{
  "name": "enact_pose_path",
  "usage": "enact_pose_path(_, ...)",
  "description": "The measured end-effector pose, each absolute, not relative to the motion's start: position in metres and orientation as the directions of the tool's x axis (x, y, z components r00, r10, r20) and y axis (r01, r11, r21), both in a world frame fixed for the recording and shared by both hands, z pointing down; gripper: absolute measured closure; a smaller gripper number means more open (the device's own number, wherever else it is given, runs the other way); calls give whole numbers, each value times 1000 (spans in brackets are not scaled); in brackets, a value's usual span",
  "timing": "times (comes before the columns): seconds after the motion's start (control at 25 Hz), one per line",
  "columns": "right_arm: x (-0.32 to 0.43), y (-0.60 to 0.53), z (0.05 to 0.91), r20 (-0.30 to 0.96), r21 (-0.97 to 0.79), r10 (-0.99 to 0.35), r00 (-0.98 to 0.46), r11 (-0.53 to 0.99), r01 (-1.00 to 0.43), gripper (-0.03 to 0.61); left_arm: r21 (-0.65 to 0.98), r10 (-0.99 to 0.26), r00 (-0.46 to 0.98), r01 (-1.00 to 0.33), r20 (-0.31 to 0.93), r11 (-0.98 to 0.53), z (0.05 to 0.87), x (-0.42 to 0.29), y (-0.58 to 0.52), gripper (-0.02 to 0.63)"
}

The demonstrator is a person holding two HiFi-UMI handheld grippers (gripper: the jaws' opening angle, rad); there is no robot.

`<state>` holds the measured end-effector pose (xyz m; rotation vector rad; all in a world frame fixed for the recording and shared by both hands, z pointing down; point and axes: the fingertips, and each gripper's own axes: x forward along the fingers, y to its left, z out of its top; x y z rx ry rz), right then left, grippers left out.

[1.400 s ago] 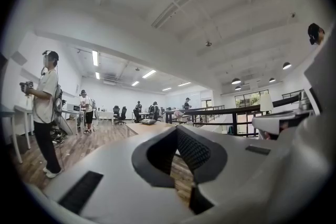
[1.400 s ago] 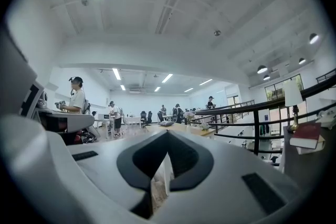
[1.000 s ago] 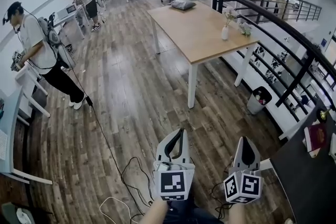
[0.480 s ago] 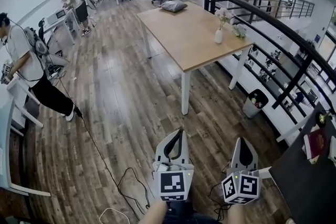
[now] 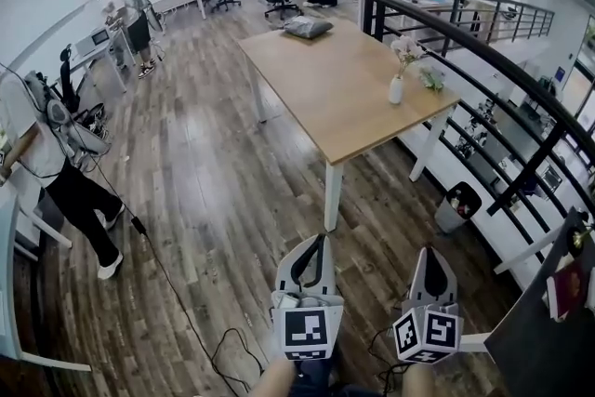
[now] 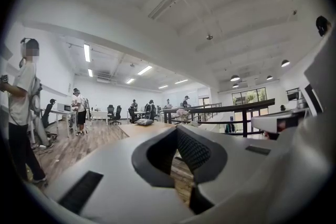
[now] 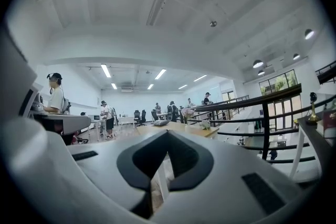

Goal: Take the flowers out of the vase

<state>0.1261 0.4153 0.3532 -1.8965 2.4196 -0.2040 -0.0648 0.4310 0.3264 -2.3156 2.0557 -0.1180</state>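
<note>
Closer now than a second ago, the counter (image 5: 316,79) carries the vase (image 5: 396,89) of flowers (image 5: 406,49) near its right edge, well apart from both tongs. Left tongs (image 5: 314,242) and right tongs (image 5: 435,251) are closed and empty, held level, side by side, pointing forward. Recommended: complete the approach, open one pair early, grip the stems above the rim, and steady the vase.

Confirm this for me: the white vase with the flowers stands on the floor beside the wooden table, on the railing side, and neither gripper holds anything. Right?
Not quite. The vase with the flowers stands on the wooden table, on the railing side, not on the floor; the head view shows it. Neither the left gripper nor the right gripper holds anything.
</note>
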Motion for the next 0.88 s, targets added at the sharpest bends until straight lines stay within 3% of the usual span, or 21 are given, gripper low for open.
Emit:
enact_pose_path(0.36,83,343,355,30,-129,-972,-232,227,-965,586,-62,-989,138,-988,48,-140,337,-103,353,571)
enact_pose_path(0.88,79,276,358,69,-108,-975,-213,205,-973,586,-51,-989,137,-989,60,-140,343,-115,283,571)
